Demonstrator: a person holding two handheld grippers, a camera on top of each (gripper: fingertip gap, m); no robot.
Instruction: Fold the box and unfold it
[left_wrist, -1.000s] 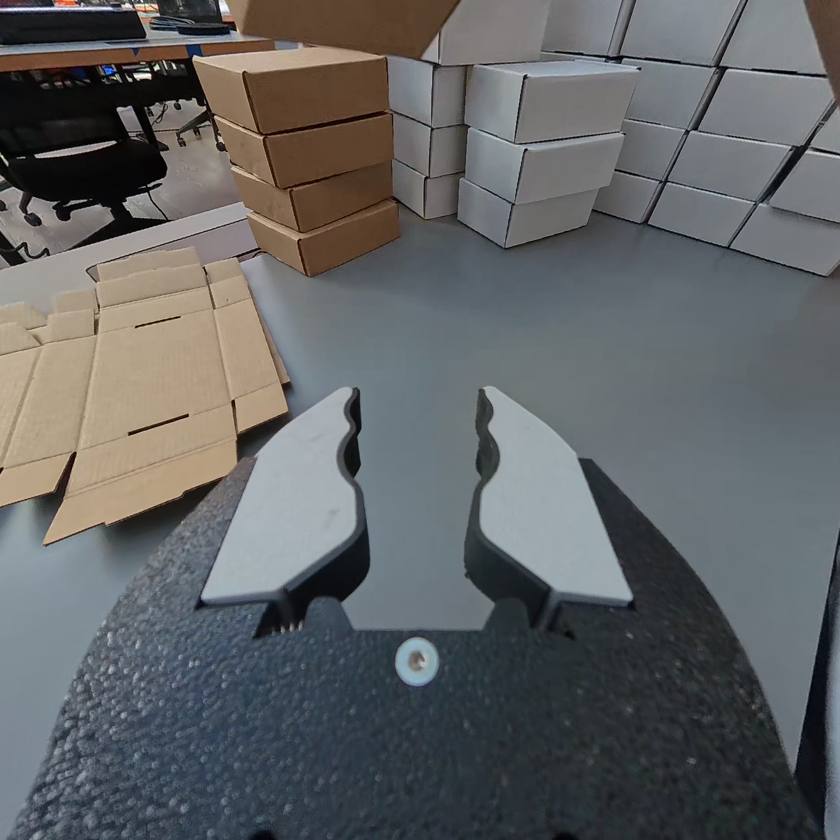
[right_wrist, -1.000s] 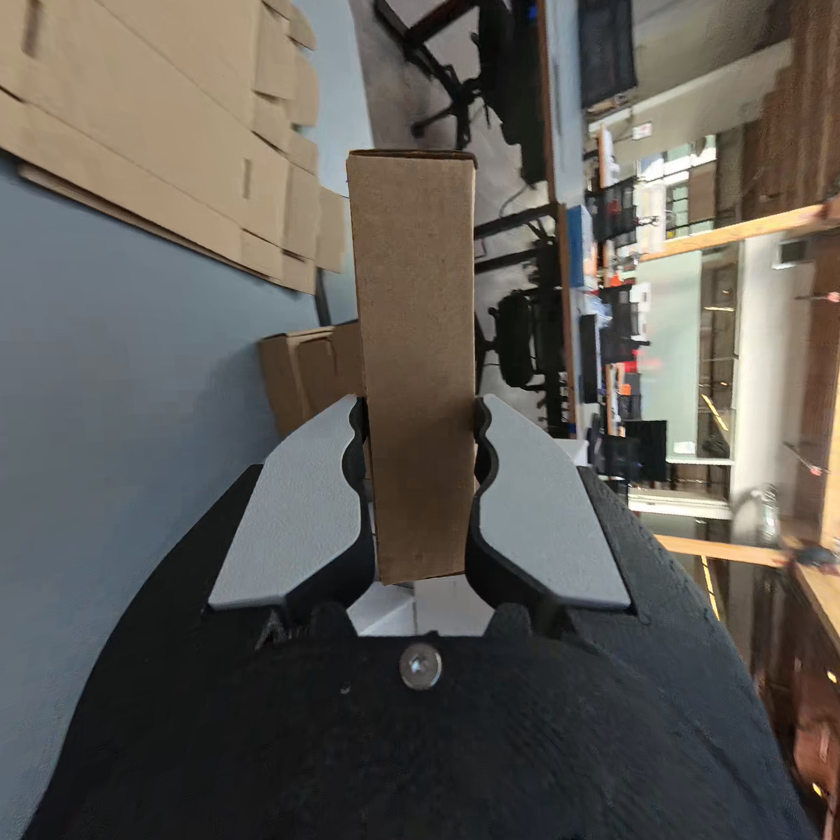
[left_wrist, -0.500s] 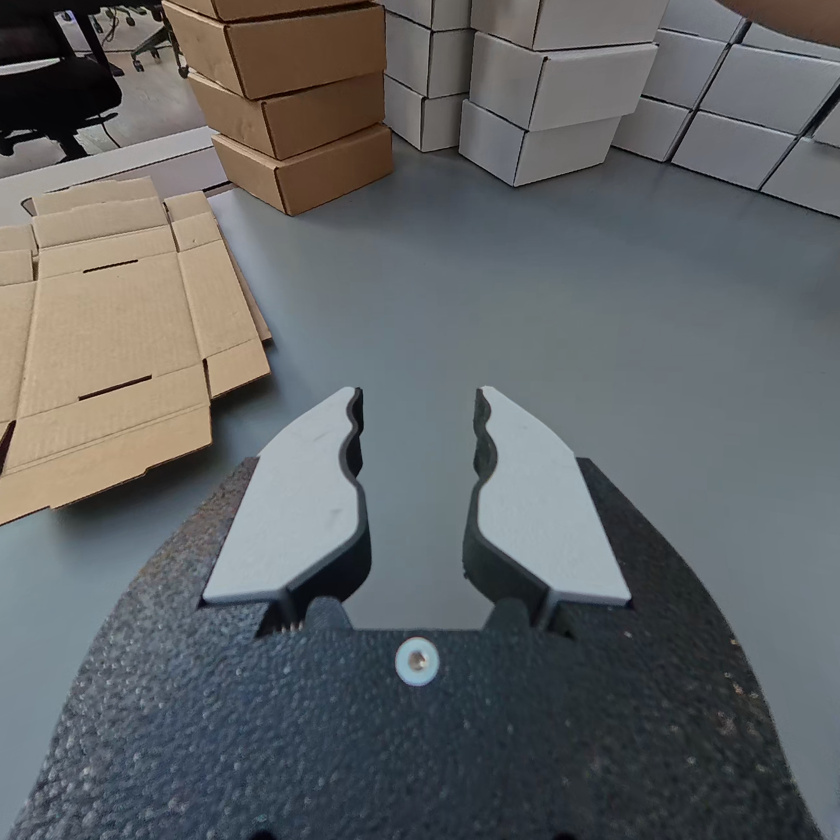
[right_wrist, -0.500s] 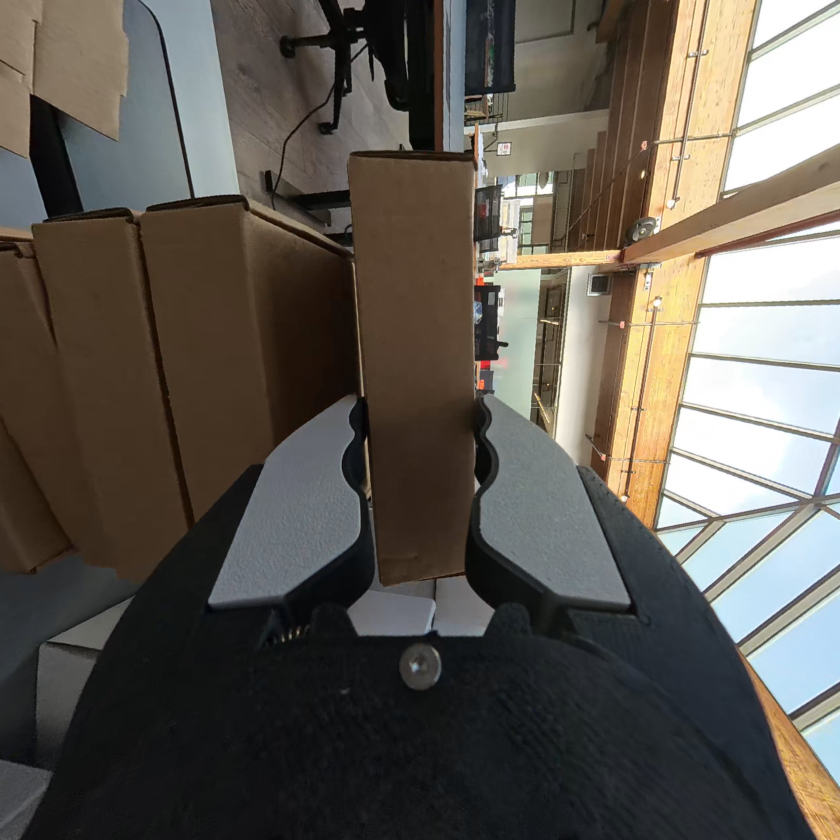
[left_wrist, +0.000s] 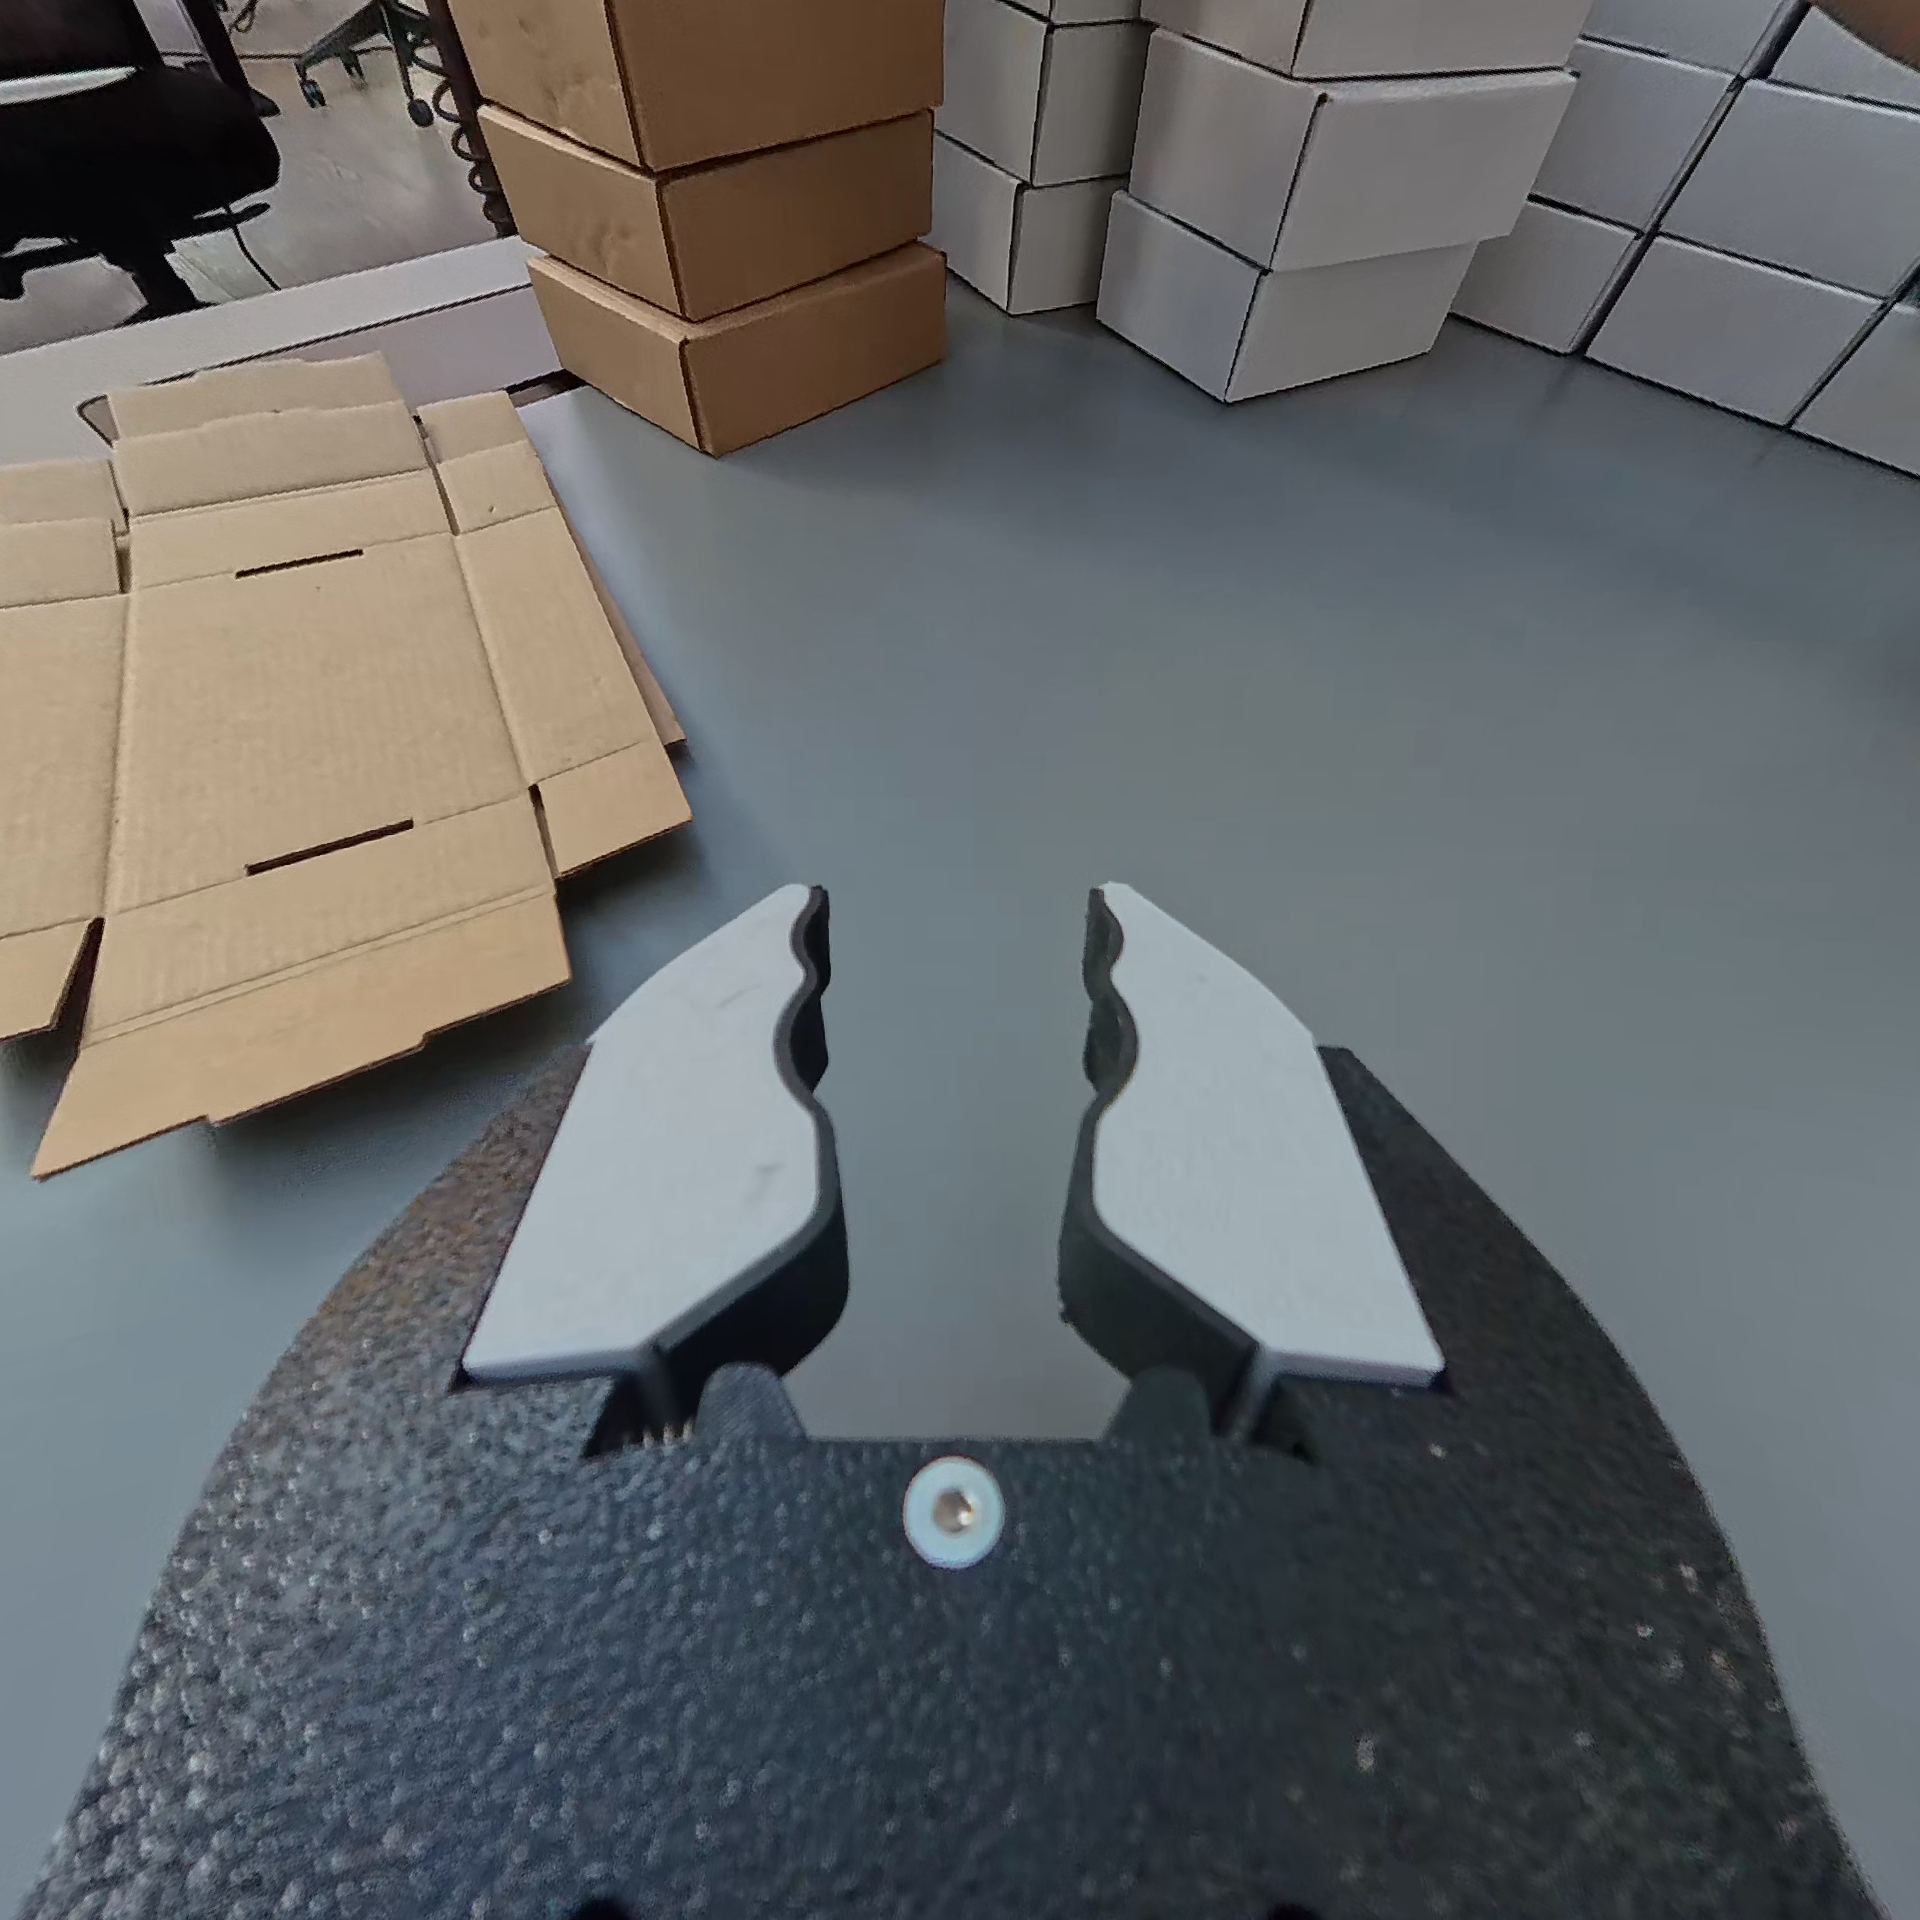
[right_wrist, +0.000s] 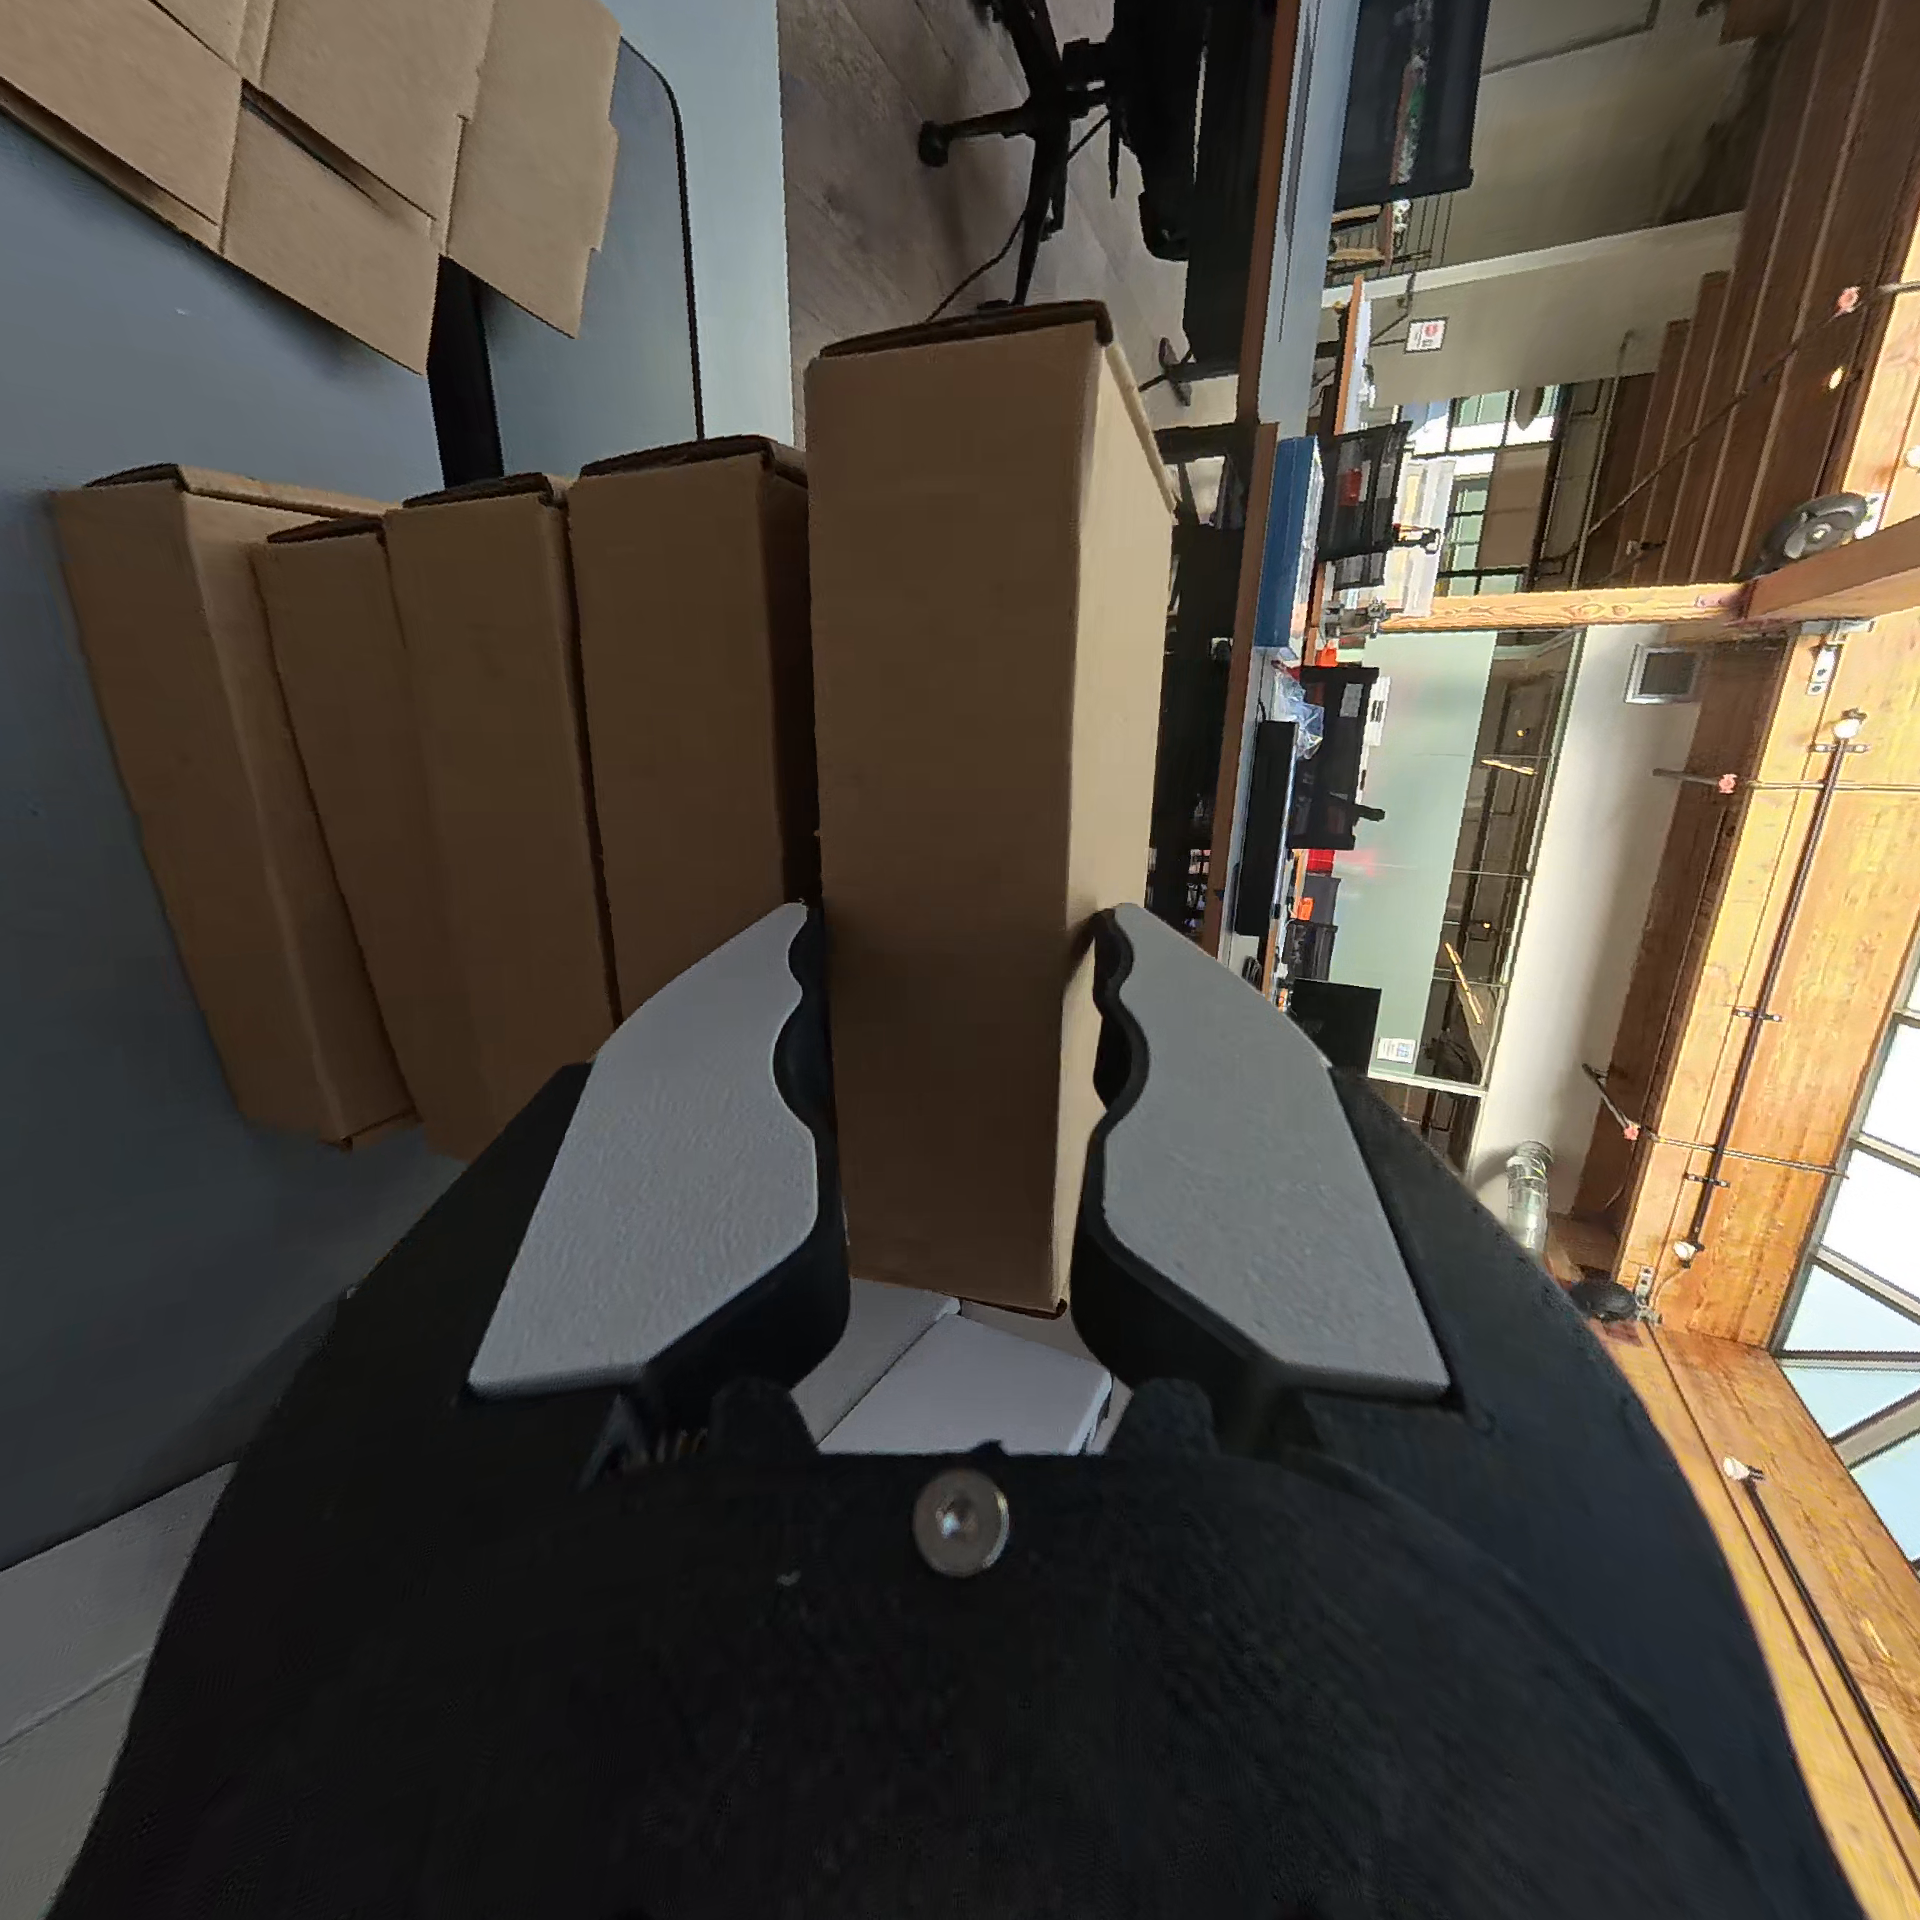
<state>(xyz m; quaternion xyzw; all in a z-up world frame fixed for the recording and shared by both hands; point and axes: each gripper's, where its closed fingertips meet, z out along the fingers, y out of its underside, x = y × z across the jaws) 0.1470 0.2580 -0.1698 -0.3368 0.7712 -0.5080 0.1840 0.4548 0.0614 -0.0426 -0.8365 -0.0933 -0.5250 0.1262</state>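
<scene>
Here, the right claw (right_wrist: 956, 1039) pinches a folded brown box (right_wrist: 951, 779), held against the stack of brown boxes (right_wrist: 436, 790) at its nine o'clock. The left claw (left_wrist: 958, 997) hovers spread and empty above the grey tabletop (left_wrist: 1247, 727), flat cardboard sheets (left_wrist: 301, 748) at ten o'clock. Folding looks finished; unfolding seemingly remains.

An office-like workspace used for packing: a grey table (left_wrist: 1299, 675) stacked with brown boxes (left_wrist: 727, 208) and white boxes (left_wrist: 1351, 187), flat cardboard (left_wrist: 301, 727), office chairs (left_wrist: 125, 135), desks with monitors (right_wrist: 1403, 94)
</scene>
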